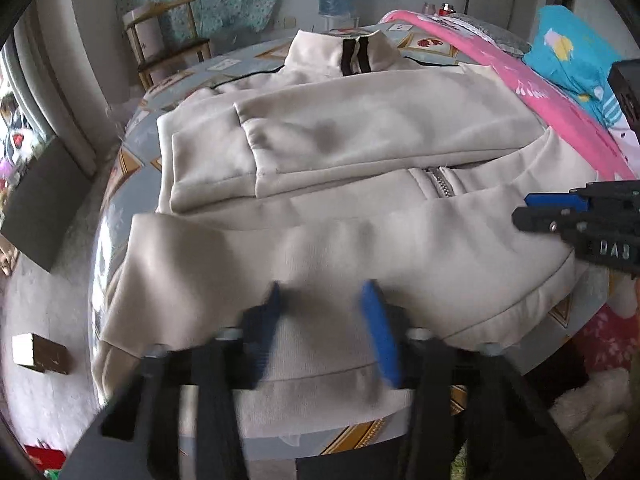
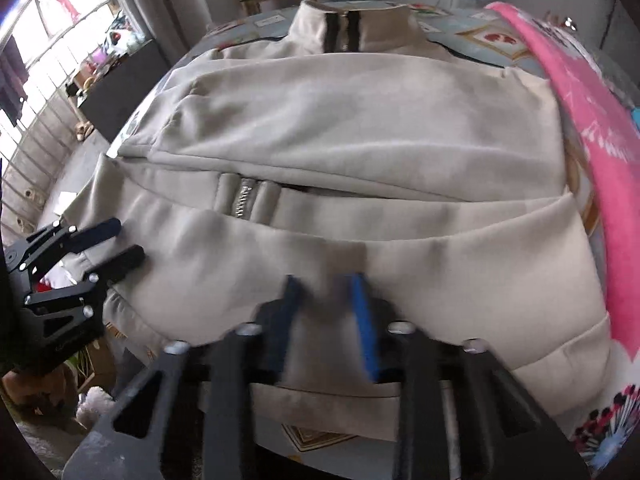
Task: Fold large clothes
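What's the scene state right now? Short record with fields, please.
garment: cream zip jacket, flat on table, collar on far side
sleeves: folded across chest
left gripper: at near hem, jaws apart, blurred
right gripper: at near hem, grip unclear, blurred
beside: pink cloth

Left gripper point(image 1: 324, 296): black angular frame arms, blue finger pads, silver bolts at the joints.
Right gripper point(image 2: 326, 284): same black frame, blue pads, silver bolts; white letters on its body, at 3 o'clock in the left view.
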`<state>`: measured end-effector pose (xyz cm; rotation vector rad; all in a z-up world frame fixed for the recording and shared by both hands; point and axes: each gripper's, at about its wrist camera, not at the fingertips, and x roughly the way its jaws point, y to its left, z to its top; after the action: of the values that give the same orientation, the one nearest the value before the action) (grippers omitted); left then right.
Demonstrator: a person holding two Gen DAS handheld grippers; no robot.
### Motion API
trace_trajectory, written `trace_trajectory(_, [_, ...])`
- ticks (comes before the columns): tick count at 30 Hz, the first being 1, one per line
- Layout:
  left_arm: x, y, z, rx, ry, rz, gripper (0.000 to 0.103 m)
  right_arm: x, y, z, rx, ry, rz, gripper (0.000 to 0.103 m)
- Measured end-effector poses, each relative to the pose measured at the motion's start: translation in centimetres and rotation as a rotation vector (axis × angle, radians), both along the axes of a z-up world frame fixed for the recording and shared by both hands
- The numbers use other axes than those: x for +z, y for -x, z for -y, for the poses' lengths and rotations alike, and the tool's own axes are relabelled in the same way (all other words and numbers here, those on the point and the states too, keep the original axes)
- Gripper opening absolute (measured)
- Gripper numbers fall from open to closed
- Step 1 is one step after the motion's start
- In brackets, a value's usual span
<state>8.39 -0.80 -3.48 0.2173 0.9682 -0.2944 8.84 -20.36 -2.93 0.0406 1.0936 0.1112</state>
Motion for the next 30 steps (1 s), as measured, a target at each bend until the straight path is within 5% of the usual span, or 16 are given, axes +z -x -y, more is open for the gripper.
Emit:
trace_trajectory(3, [-0.1, 0.0, 0.4, -0.011, -0.029, 0.029, 0.005, -0.1, 0.1, 0.3, -0.013, -0.022, 0.0, 0.004])
trace_trajectory(7, [0.9, 0.3, 0.1, -0.013, -0.01, 0.061, 0.003, 1.7, 1.2, 0.7, -0.045, -0.042, 0.062, 0.003])
trace_trajectory(14, [6.2, 0.5, -0.1, -0.013, -0.008, 0.242, 0.003, 7.4, 2.6, -0.4, -0.045, 0.028, 0.24, 0.003])
trace_trajectory(25, [-0.4, -3.2, 1.6, -0.021, -0.121, 0.173, 0.004, 0.1, -2.0, -0.4, -0.062, 0.081, 0.164, 0.003])
trace_trajectory(30, [-0.5, -3.1, 1.6, -0.019, -0.122, 0.177, 0.004, 1.3, -1.1, 1.6, -0.061, -0.022, 0.14, 0.017])
